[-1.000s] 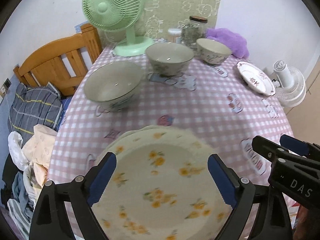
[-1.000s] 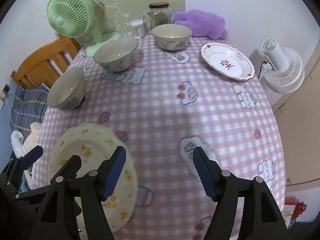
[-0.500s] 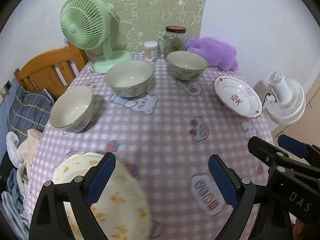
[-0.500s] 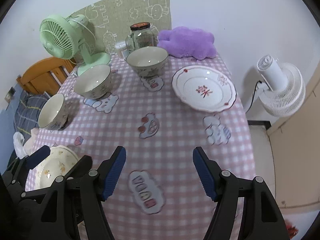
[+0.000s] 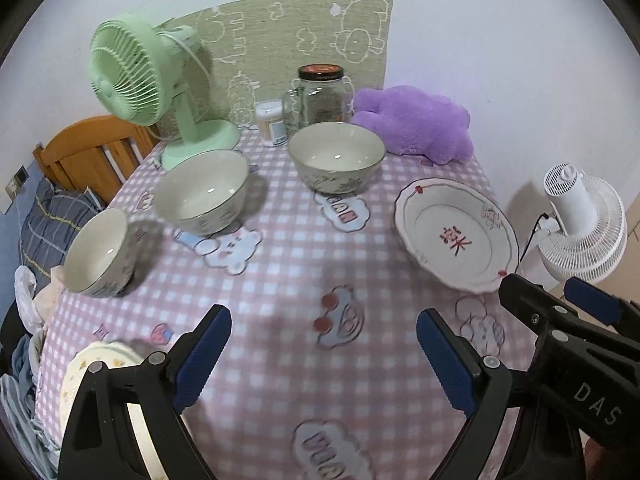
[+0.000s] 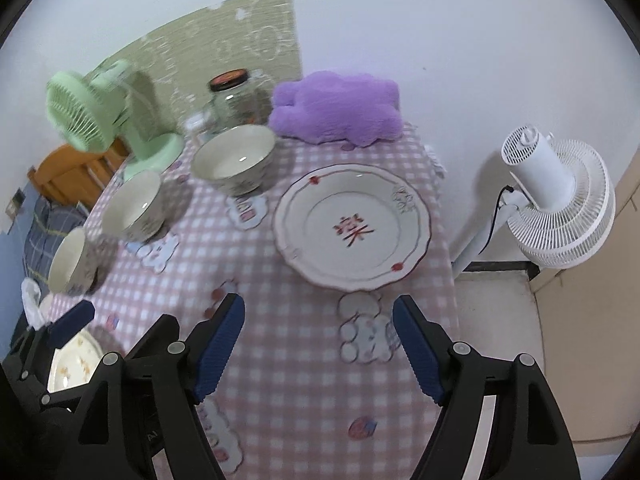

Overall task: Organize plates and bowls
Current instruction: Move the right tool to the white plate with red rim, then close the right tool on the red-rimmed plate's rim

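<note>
With both claws empty, the left claw (image 5: 322,346) spread wide and the right claw (image 6: 318,344) opening just short of the red-marked plate (image 6: 354,226) near the tabletop (image 6: 280,380) edge, slide one finger under its near rim, then clamp gently.

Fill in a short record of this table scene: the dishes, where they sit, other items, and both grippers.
bowls: three, in a row, upright, empty
red-marked plate: right side, flat on cloth
flowered plate: near left corner
other: green fan, jar, purple cushion
left gripper: open, holding nothing
right gripper: jaws opening, nothing between
</note>
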Available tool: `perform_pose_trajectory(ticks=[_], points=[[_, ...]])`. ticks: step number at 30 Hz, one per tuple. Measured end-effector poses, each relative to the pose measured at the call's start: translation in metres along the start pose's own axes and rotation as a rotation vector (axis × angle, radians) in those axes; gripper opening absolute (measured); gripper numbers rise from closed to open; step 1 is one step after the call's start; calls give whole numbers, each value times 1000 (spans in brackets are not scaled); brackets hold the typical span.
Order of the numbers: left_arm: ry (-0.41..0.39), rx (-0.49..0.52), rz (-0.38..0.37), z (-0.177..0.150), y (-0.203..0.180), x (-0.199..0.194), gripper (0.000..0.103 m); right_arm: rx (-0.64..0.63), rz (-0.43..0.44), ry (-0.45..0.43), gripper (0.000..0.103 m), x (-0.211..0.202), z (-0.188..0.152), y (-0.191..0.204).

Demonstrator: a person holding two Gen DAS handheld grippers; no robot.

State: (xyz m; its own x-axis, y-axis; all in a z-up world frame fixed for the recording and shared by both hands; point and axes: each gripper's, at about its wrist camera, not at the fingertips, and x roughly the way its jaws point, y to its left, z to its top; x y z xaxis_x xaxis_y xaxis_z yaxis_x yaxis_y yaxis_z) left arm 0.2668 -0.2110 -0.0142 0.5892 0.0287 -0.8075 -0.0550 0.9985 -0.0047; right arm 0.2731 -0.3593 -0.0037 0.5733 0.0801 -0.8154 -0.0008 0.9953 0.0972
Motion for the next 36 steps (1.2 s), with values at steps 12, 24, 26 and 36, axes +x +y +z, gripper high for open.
perform_pose_trajectory(ticks=[12,24,26,36], points=[[-11,65,-3,42,-68,80,95,101,-65,-34,79,64,42,-69],[51,65,11,57,-97,151,89,88,-83,-5,79,126,66,-95],[64,58,3,56,-98,159,89,78,-75,10,79,136,68,-96],[94,78,-60,58,-110,173,69,59,-54,64,64,156,72,-92]])
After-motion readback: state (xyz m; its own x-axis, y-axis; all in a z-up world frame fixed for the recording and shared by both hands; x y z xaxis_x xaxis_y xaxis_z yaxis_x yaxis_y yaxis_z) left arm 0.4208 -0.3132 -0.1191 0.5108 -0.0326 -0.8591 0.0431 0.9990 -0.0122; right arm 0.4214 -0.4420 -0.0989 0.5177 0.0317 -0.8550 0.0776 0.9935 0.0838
